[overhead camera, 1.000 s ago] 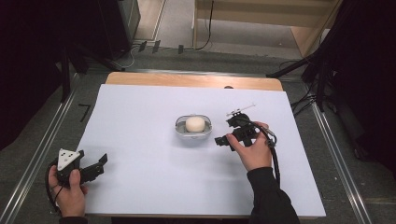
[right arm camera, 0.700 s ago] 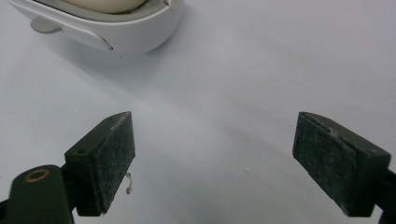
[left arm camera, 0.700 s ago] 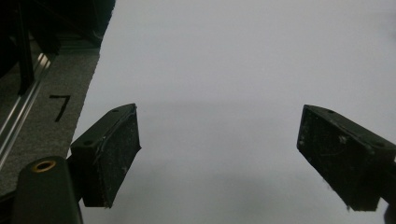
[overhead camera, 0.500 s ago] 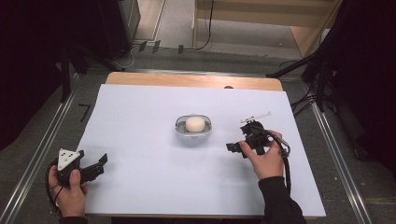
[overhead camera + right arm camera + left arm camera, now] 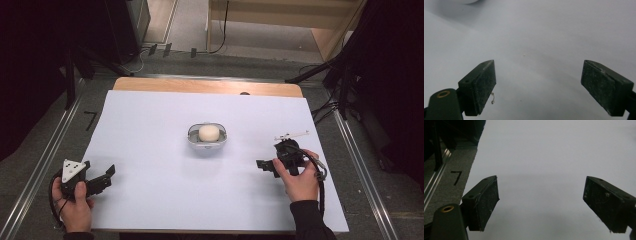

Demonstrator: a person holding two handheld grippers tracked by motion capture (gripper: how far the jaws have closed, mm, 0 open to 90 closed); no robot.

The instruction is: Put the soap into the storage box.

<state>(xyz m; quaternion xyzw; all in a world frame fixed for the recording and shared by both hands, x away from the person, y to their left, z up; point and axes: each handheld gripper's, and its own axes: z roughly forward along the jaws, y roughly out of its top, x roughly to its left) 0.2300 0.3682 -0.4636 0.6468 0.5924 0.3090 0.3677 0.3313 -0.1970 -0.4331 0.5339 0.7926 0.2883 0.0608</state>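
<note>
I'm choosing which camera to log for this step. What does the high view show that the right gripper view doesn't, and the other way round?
The high view takes in the whole scene: a small clear bowl with a pale round ball in it at the middle of the white table, the left gripper near the front left corner, and the right gripper in the person's hand. The right gripper view gives a close look at its two black jaws, spread wide with nothing between them, plus tiny specks on the surface. Both show the white table top.
</note>
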